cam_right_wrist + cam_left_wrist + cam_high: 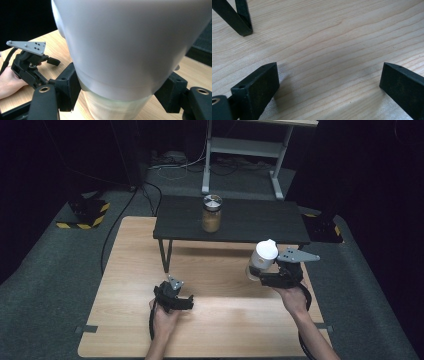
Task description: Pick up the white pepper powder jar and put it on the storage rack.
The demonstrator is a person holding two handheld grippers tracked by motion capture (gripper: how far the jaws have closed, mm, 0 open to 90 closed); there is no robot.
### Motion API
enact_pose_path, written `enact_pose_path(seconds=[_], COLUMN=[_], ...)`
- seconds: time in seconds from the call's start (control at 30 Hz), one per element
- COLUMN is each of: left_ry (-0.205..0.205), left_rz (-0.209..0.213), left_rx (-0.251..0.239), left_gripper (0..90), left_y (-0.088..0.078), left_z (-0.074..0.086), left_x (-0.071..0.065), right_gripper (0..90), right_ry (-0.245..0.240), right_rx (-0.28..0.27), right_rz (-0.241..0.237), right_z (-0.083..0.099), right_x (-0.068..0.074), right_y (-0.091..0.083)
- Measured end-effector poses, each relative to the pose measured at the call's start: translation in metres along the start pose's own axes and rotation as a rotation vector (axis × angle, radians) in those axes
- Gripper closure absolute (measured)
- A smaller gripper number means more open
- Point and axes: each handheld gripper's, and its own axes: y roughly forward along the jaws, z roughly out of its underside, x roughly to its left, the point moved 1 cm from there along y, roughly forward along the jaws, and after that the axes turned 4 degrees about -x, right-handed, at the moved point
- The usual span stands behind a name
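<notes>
White-lidded jar clamped between the black jaws of the right gripper, gripped just below the lid and held up off the wooden table. Left gripper resting low near the table's middle, jaws spread wide over bare wood, nothing between them.

Left hand-held gripper low, jaws apart; right hand-held gripper raised, clamped
</notes>
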Motion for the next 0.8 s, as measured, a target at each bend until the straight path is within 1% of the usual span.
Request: enact_pose_path(seconds=[0.27, 0.73, 0.8], left_ry=[-0.002, -0.002, -0.002], left_rz=[0.000, -0.001, -0.001], left_rx=[-0.001, -0.001, -0.001], left_gripper=[2.7, 2.7, 2.7], left_y=[0.000, 0.000, 0.000], left_z=[0.000, 0.000, 0.000], left_x=[0.000, 0.000, 0.000], right_gripper=[30.1, 30.1, 30.1], right_ry=[-0.019, -0.022, -0.022], right_rx=[-0.007, -0.026, -0.028], right_rz=[-0.007, -0.010, -0.008], right_z=[-0.015, -0.035, -0.040], right_x=[-0.001, -0.003, -0.004], right_y=[0.000, 0.002, 0.002])
